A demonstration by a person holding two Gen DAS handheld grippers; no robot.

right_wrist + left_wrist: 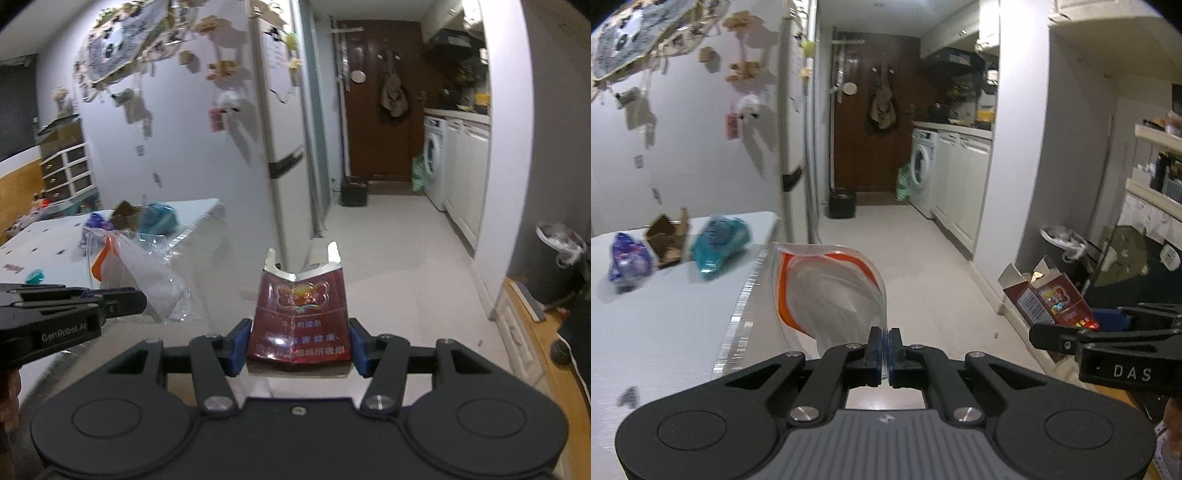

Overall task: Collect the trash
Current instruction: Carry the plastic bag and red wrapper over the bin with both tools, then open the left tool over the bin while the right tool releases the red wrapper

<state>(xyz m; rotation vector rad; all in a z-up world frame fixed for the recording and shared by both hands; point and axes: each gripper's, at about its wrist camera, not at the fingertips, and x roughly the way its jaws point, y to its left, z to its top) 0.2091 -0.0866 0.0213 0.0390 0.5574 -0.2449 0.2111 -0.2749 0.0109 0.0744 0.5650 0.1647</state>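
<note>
The left tool (885,341) is pinched fully together on the edge of a clear plastic bag with an orange strip (827,291), which stands up in the air just off the corner of the white surface (665,325). The right tool (298,341) is partly open, its blue pads clamped on both sides of a dark red carton with torn-open flaps (300,314), held over the floor. A purple wrapper (629,262), a brown cardboard scrap (668,236) and a teal wrapper (720,243) lie on the surface near the wall
</note>
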